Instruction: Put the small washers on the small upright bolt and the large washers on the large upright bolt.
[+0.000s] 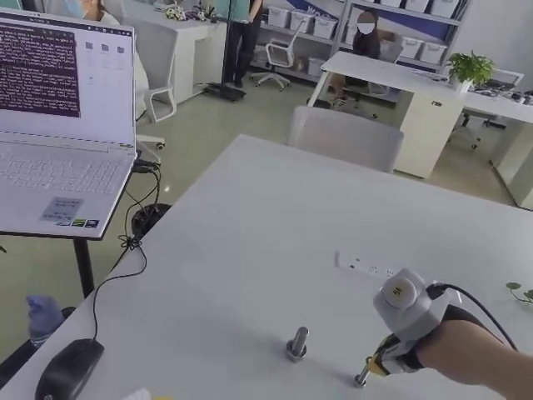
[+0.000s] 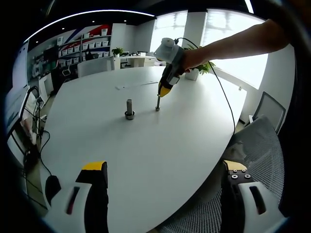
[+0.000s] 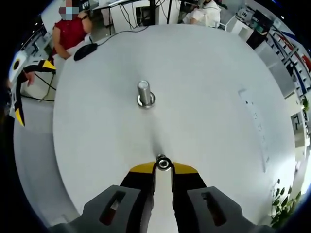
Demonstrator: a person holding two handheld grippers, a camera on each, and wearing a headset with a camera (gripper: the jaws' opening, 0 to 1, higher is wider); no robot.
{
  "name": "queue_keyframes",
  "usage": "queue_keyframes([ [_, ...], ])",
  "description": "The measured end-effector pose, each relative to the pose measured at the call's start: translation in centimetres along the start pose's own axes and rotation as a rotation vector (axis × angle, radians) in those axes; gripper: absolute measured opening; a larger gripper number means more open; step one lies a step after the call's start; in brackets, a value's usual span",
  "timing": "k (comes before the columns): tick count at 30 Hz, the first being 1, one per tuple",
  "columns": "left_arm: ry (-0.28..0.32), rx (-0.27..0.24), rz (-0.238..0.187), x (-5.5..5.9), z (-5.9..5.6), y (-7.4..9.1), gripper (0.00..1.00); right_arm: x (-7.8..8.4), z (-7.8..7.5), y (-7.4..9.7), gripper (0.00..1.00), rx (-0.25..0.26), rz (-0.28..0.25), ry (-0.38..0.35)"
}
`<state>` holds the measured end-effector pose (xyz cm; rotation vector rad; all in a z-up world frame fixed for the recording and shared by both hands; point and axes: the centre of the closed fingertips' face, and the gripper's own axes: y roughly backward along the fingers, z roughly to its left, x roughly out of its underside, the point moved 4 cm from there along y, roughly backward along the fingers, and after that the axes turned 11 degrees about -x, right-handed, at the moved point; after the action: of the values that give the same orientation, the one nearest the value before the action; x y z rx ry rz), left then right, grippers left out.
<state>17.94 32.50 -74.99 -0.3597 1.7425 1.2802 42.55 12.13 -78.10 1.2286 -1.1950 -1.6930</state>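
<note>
- White surface [image 1: 250, 250] in an office; large bolt [image 3: 145, 93] and small bolt [image 2: 157, 104] stand upright, near each other.
- Right tool [image 3: 163, 171]: jaws nearly together at the small bolt's top, probably pinching a small washer [image 3: 163, 162]; too tiny to be sure.
- Left tool [image 2: 165, 167]: jaws wide apart, holding nothing, back by the surface edge.
- Step: centre the hole over the thread, keep it level, and let go only once it is seated.

The left claw [image 2: 165, 167] gapes wide above the white worktop [image 2: 146, 145]. Far ahead, the right claw [image 2: 163, 91] touches a slim steel upright bolt [image 2: 158, 104].
</note>
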Motion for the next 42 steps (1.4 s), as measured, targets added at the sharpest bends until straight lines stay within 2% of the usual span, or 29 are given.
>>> queue_keyframes([
  [3,0.001,0.002,0.005,0.1,0.1,-0.1,0.97,0.2,-0.2,-0.1,0.13,0.005,0.015,-0.002],
  [26,0.014,0.012,0.004,0.0,0.2,-0.2,0.94,0.5,0.0,-1.3,0.13,-0.014,0.034,-0.005],
  [32,0.022,0.009,0.0,-0.2,0.2,-0.2,0.94,0.5,-0.1,-1.9,0.13,-0.016,0.039,-0.002],
  [42,0.031,0.012,0.008,0.2,0.3,-0.2,0.94,0.8,-0.4,-3.0,0.13,-0.024,0.056,0.006],
])
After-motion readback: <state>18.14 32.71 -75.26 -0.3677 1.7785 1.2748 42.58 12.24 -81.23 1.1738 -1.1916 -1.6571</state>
